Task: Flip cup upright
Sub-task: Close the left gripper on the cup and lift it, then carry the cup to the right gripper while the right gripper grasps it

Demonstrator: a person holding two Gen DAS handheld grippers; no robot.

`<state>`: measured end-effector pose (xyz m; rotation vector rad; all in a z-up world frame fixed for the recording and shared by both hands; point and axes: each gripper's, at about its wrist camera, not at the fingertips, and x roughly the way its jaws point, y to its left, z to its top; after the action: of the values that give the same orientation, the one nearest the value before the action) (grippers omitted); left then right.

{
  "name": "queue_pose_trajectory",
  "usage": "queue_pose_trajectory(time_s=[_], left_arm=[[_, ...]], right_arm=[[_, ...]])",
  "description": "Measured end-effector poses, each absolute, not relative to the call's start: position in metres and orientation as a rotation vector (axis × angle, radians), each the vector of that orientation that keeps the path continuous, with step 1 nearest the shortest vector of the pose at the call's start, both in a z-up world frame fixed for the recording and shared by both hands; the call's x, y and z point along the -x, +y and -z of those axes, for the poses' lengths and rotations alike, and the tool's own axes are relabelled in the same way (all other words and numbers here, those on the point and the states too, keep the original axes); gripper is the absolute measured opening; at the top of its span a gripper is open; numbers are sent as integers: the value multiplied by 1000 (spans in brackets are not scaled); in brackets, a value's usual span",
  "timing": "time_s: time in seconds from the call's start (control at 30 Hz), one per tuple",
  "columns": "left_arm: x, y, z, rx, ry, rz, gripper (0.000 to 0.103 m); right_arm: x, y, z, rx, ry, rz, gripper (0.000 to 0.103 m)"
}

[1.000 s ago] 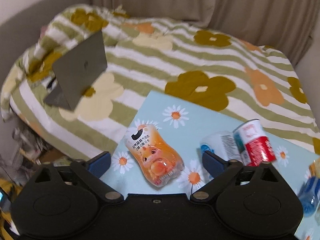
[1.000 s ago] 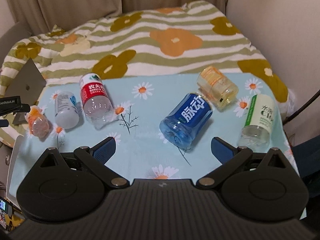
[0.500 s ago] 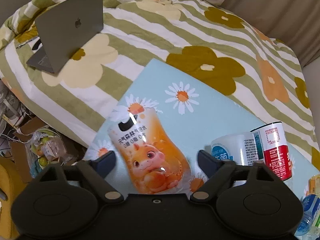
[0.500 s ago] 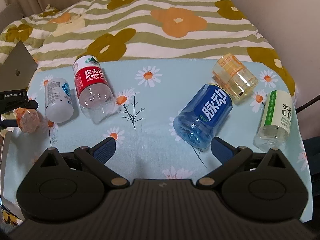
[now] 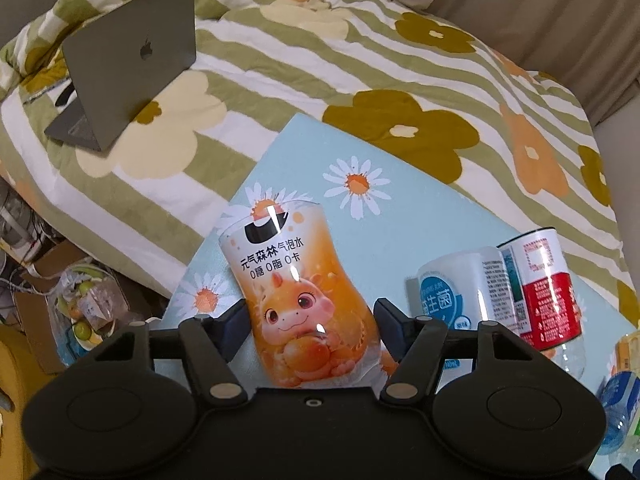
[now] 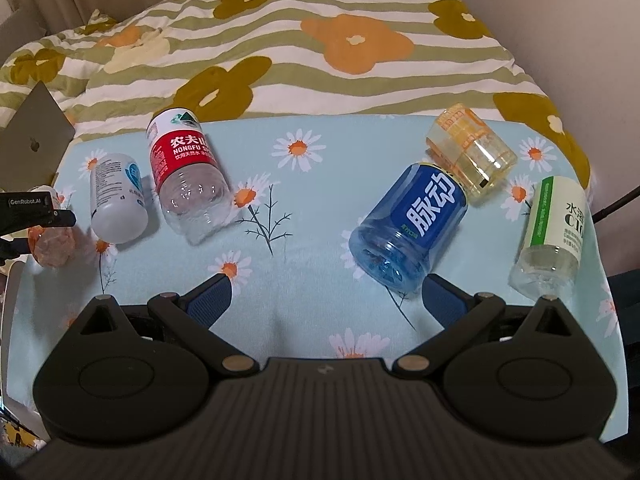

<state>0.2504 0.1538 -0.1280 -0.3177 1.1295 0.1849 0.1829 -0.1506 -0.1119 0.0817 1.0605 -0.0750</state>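
Apparently barely begun, the flip: the orange cup (image 5: 296,300) lies on its side at the tabletop's (image 6: 320,184) left edge, the left gripper (image 5: 310,322) closing around its middle (contact unclear), the right gripper (image 6: 324,300) wide open, empty.

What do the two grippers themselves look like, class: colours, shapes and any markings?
Both the left gripper and the right gripper have matte black bodies with two round discs, black linkage arms with silver pivot pins, and dark blue finger pads. The right's body is ribbed, with a small logo. No cables or sleeves are visible.
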Motion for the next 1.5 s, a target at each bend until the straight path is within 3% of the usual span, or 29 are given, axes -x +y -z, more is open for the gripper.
queue_pose_trajectory(time_s=[0.3,0.63,1.07,1.5], left_arm=[[-219,121,95,218,1082,-117,70],[-158,33,71,42,1023,85,70],[-124,-82,122,-155,1117,334,71],[-122,-118,154,-216,1164,379,72]], right_arm=[[-151,-170,101,-123,997,59,103],[-92,-209,96,-152,945,46,103],[-29,-261,122,-223,960,81,103],[-5,-288,143,-279,996,131,103]])
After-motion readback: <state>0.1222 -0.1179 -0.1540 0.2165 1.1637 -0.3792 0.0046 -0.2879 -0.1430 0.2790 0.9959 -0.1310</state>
